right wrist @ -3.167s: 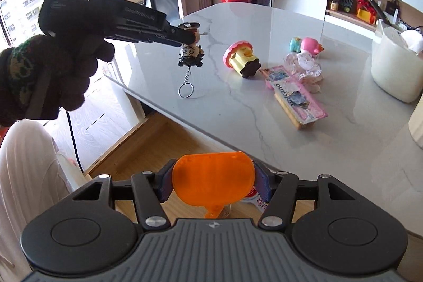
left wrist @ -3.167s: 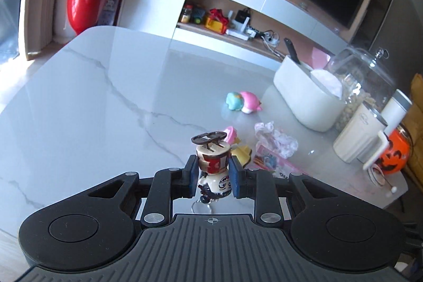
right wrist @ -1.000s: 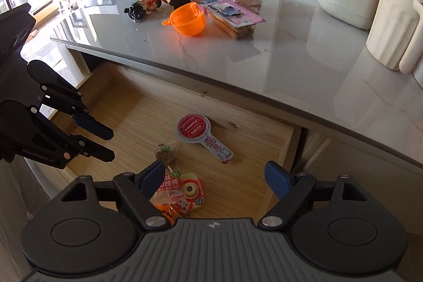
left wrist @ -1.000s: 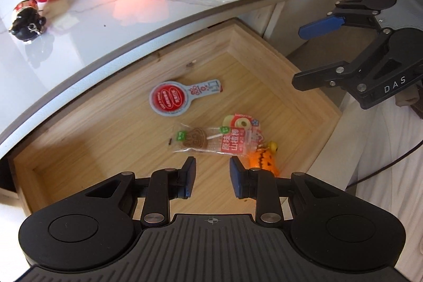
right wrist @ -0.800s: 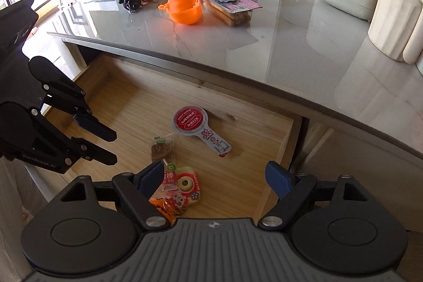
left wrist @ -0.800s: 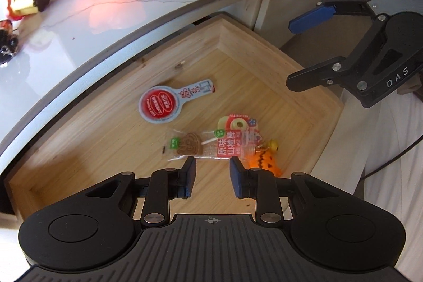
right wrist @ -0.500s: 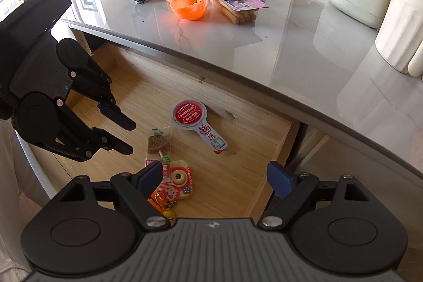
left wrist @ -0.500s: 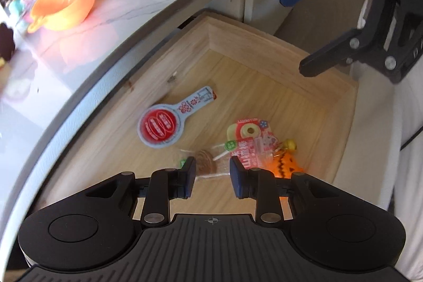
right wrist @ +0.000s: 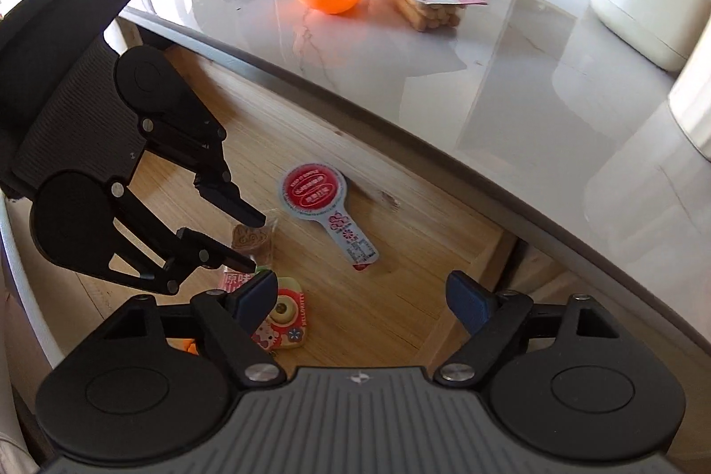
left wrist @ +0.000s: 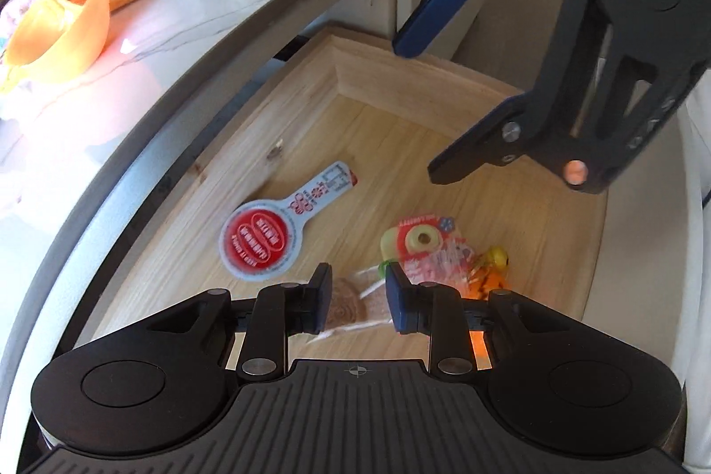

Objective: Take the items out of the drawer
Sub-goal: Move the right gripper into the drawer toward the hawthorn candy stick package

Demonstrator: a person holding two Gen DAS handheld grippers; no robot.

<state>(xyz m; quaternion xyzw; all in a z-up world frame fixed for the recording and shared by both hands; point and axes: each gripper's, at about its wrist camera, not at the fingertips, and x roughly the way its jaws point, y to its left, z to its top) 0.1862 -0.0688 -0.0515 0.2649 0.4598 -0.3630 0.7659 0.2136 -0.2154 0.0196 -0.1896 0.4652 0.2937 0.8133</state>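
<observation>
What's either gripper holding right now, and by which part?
Nothing. Left gripper hangs open over the clear snack packet, not pinching it; right gripper is open and empty above the drawer.

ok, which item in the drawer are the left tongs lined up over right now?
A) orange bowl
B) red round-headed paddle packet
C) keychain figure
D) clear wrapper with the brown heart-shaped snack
D. In the right wrist view the left tongs hang open with their tips on either side of the brown heart-shaped snack; the red paddle packet lies apart from them on the drawer floor.
</observation>
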